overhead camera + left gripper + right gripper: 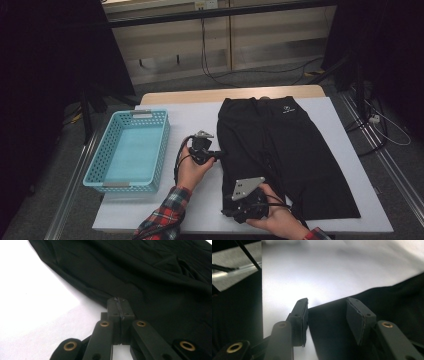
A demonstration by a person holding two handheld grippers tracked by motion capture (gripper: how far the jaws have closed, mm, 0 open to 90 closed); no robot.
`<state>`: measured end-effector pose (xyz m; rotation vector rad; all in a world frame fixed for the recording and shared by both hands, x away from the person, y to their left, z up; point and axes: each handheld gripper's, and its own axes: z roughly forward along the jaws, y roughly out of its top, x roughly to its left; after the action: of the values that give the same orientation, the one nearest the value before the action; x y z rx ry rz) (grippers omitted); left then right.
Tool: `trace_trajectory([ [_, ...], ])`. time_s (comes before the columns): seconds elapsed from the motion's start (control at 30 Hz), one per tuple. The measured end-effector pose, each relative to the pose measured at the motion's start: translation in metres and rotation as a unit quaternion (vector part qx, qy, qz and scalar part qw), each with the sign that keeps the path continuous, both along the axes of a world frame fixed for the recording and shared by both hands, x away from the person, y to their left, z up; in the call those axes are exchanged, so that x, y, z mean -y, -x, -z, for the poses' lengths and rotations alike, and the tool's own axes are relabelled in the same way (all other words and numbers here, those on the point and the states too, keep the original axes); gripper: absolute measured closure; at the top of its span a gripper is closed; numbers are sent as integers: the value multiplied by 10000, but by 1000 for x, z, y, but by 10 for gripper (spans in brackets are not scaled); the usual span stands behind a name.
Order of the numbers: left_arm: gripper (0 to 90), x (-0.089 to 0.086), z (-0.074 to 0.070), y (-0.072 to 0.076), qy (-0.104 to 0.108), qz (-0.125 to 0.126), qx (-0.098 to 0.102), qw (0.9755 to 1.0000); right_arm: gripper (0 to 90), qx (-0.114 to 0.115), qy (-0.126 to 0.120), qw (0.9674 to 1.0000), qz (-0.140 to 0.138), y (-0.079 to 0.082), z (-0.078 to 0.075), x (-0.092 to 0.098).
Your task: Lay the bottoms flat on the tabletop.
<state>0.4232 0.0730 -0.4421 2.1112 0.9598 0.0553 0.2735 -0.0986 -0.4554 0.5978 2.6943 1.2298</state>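
Observation:
A pair of black shorts (287, 145) lies flat on the white table cover (192, 117), waistband at the far side. My left gripper (221, 155) reaches the shorts' left edge, and in the left gripper view (119, 305) its jaws meet, pinched on the hem of the shorts (150, 277). My right gripper (231, 210) is low near the front edge, by the near left corner of the shorts. In the right gripper view (327, 302) its jaws stand apart, with the black fabric (329, 325) between them and the pads not pressing it.
A light blue plastic basket (165, 145) with nothing in it stands on the table's left side. The front table edge runs close beside my right gripper. Cables and metal rails lie on the floor on both sides.

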Motion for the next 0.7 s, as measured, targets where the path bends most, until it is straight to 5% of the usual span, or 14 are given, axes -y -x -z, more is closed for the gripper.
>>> trace_trajectory([
  [0.2,900,0,1,0,16,31,-49,10000,710,75,-13,9999,101,-2,1,2],
  [0.3,900,0,1,0,17,24,-69,10000,884,43,-66,9999,103,-6,1,3],
  [0.43,900,-2,-2,-1,21,9,-91,10000,896,57,-5,10000,76,-7,0,1],
  [0.5,900,-5,-3,-1,38,-31,-91,9999,897,-124,-177,9997,90,-8,-1,1],
  [0.7,900,-15,-6,1,-39,-107,-194,9997,897,-171,-414,9990,-61,-4,-8,-7],
])
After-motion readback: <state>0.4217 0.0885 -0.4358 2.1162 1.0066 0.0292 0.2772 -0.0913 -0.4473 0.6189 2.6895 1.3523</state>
